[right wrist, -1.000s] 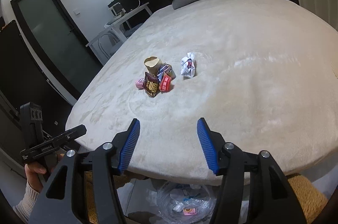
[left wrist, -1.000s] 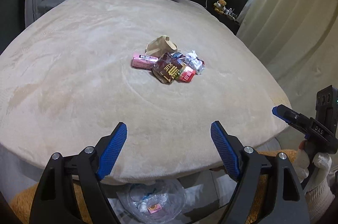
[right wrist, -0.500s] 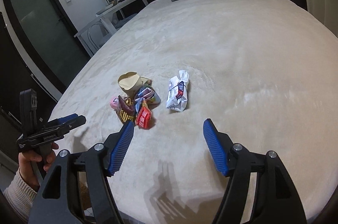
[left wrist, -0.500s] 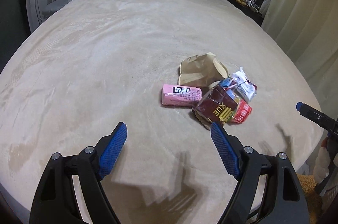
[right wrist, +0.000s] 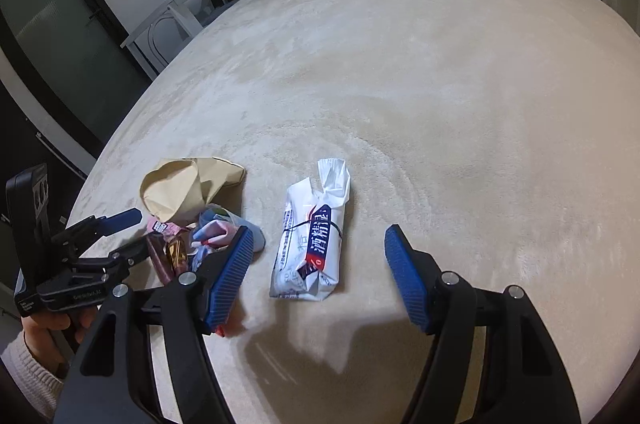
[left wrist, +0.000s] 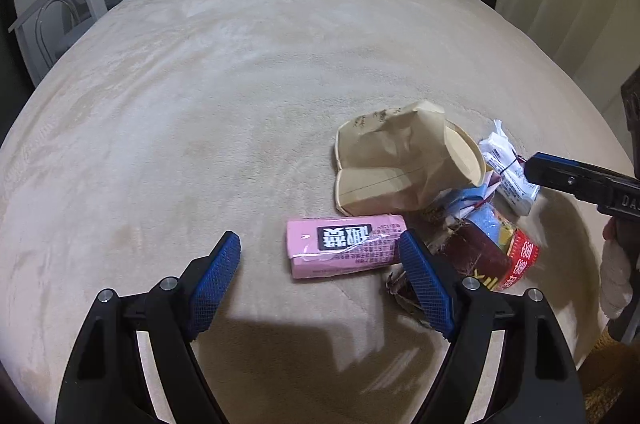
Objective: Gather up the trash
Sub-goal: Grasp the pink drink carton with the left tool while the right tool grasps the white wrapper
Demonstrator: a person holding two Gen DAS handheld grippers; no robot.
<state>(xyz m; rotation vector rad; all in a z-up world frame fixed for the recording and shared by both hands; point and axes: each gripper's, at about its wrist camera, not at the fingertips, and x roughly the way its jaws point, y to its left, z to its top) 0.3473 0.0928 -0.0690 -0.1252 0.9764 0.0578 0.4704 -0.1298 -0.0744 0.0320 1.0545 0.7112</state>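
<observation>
One white packet between right tongs

Free room and obstacles on the bed

Bedspread lies bare all around; the wrapper pile crowds its near right part.

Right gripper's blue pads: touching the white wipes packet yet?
Apart. The right wrist view shows the white wipes packet between open pads, bedspread visible on both sides.

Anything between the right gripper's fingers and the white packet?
No. In the right wrist view only bare blanket separates the open right gripper from the white packet, which lies just ahead between its fingers, untouched.
</observation>
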